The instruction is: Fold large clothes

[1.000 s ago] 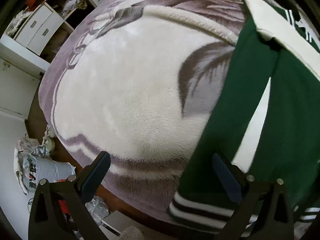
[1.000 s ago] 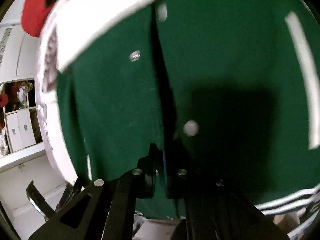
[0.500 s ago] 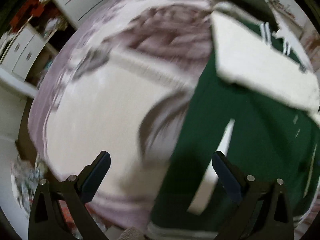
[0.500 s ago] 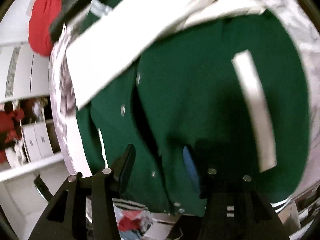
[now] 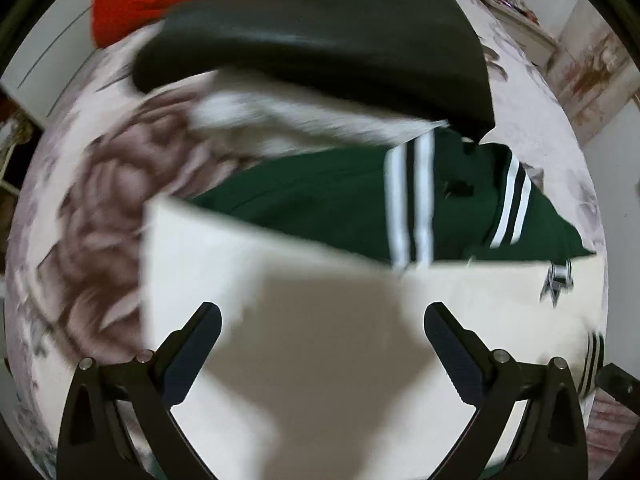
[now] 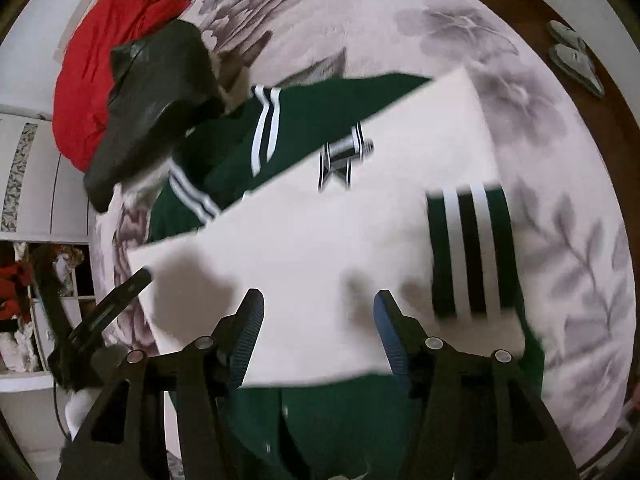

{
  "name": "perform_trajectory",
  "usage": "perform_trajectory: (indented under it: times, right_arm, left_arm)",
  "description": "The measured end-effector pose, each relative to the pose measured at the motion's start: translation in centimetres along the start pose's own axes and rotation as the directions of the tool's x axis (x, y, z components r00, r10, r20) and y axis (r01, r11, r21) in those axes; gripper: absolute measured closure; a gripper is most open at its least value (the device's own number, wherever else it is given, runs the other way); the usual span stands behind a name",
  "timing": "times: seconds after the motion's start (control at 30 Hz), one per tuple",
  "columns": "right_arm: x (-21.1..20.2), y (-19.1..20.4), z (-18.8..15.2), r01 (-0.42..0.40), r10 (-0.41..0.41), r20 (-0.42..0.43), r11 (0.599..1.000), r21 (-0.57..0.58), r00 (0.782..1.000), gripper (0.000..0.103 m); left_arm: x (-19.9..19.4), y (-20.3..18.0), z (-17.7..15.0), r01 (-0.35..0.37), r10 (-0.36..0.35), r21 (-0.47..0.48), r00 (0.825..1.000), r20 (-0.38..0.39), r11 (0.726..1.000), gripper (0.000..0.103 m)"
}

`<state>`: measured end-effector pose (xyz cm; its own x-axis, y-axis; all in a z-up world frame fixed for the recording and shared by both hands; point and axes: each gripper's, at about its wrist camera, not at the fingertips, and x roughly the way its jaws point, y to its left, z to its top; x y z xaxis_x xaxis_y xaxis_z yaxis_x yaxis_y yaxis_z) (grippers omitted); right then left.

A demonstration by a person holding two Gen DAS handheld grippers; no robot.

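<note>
Both tongs (image 5: 322, 346) (image 6: 318, 326) apart, right opening, above white sleeve (image 6: 320, 248); blanket (image 6: 560, 160) seemingly bare rightward.

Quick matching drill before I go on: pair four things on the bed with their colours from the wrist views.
Things:
1. jacket body
2. jacket sleeve
3. bundled garment at the bed's far edge
4. leather-look garment

Colours:
A. red
B. white
C. black
D. dark green

Pairs: 1-D, 2-B, 3-A, 4-C
</note>
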<state>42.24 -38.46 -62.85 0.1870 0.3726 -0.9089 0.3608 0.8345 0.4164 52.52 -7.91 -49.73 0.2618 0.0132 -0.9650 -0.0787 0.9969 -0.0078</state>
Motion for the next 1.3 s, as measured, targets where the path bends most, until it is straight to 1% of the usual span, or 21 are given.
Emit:
perform_trajectory:
  times: [0.1,0.17,0.2,0.23,0.3,0.43,0.5,0.53,0.57,0.6,0.7,0.83,0.97,1.03,1.1,1.13,1.17,1.2,1.23,1.27,1.3]
  right_arm:
    - [3.1,0.8,3.9,0.019,-0.019,-0.006,1.0,-0.024,1.0,0.037]
    - [5.6,1.5,6.9,0.041,-0.041,-0.006,0.998,-0.044,0.999,0.034]
    - [6.8,1.9,8.2,0.051,-0.052,-0.005,0.997,-0.058,0.999,0.032]
    - [8.1,2.5,9.6,0.059,-0.061,-0.013,0.995,-0.079,0.998,0.032]
    - [9.9,3.4,11.1,0.076,-0.078,-0.021,0.992,-0.105,0.997,0.031]
    - [14.0,5.1,13.1,0.129,-0.148,-0.103,0.977,-0.172,0.984,0.029]
    - [15.3,5.8,13.3,0.168,-0.201,-0.132,0.96,-0.223,0.971,0.031]
    - [15.3,6.3,13.3,0.203,-0.231,-0.085,0.945,-0.256,0.969,0.058]
    - [15.3,6.6,13.3,0.231,-0.257,-0.063,0.933,-0.276,0.964,0.078]
    - [15.4,6.9,13.4,0.242,-0.269,-0.054,0.925,-0.292,0.962,0.081]
    - [14.6,6.8,14.2,0.226,-0.241,-0.035,0.945,-0.238,0.97,0.089]
    - [13.4,7.6,15.8,0.218,-0.216,0.032,0.952,-0.217,0.976,0.09]
    - [15.0,7.1,16.9,0.209,-0.219,-0.017,0.949,-0.237,0.975,0.09]
    - [14.2,6.3,17.2,0.144,-0.161,-0.058,0.962,-0.233,0.985,0.085]
    - [12.6,5.4,17.0,0.055,-0.082,-0.117,0.975,-0.216,0.99,0.082]
    - [10.8,4.5,16.4,-0.01,-0.019,-0.144,0.98,-0.2,0.989,0.072]
    - [9.8,4.0,15.9,-0.021,-0.008,-0.145,0.98,-0.196,0.989,0.061]
    - [7.9,3.1,15.0,-0.019,-0.008,-0.134,0.98,-0.196,0.991,0.044]
    - [5.7,2.0,13.7,-0.02,-0.002,-0.112,0.98,-0.196,0.994,0.042]
    - [4.0,0.9,12.6,-0.016,-0.002,-0.096,0.982,-0.188,0.995,0.042]
    - [2.2,-0.3,10.5,-0.006,-0.008,-0.082,0.985,-0.175,0.997,0.041]
  left_arm:
    - [2.4,-2.7,2.1,-0.043,0.043,0.031,0.999,0.014,0.999,0.004]
    - [3.7,-3.8,3.0,-0.067,0.066,0.04,0.998,0.023,0.997,0.015]
    - [4.5,-4.4,3.3,-0.072,0.071,0.046,0.997,0.02,0.996,0.027]
    - [5.1,-4.8,3.5,-0.087,0.086,0.052,0.996,0.018,0.995,0.044]
    - [6.5,-5.3,3.7,-0.116,0.116,0.058,0.993,0.01,0.992,0.063]
    - [7.1,-4.7,3.6,-0.154,0.153,0.016,0.987,0.05,0.988,0.088]
    - [6.9,-4.1,3.6,-0.154,0.154,-0.009,0.986,0.067,0.988,0.091]
    - [6.8,-4.0,3.6,-0.153,0.153,-0.015,0.986,0.073,0.988,0.092]
    - [6.7,-3.8,3.6,-0.153,0.154,-0.018,0.985,0.078,0.988,0.092]
    - [6.7,-3.8,3.7,-0.155,0.156,-0.021,0.984,0.085,0.988,0.093]
    - [6.6,-3.6,4.8,-0.157,0.159,-0.027,0.983,0.094,0.987,0.093]
    - [7.3,-2.8,7.0,-0.164,0.168,-0.058,0.982,0.088,0.985,0.093]
    - [8.4,-2.8,7.3,-0.18,0.184,-0.057,0.981,0.058,0.982,0.093]
    - [7.2,-3.0,6.8,-0.196,0.198,-0.042,0.979,0.055,0.98,0.084]
    - [5.1,-2.9,5.7,-0.17,0.172,-0.034,0.984,0.056,0.985,0.082]
    - [3.9,-2.9,5.1,-0.162,0.164,-0.031,0.984,0.071,0.986,0.078]
    - [2.5,-2.8,4.3,-0.164,0.166,-0.029,0.982,0.091,0.986,0.072]
    - [1.1,-2.8,3.3,-0.153,0.155,-0.021,0.982,0.11,0.988,0.048]
    - [-0.1,-2.8,2.5,-0.151,0.151,-0.014,0.981,0.124,0.988,0.013]
    - [-1.4,-2.7,1.4,-0.163,0.163,-0.011,0.976,0.147,0.987,0.002]
    - [-2.8,-2.5,0.7,-0.176,0.175,-0.011,0.969,0.176,0.984,0.0]
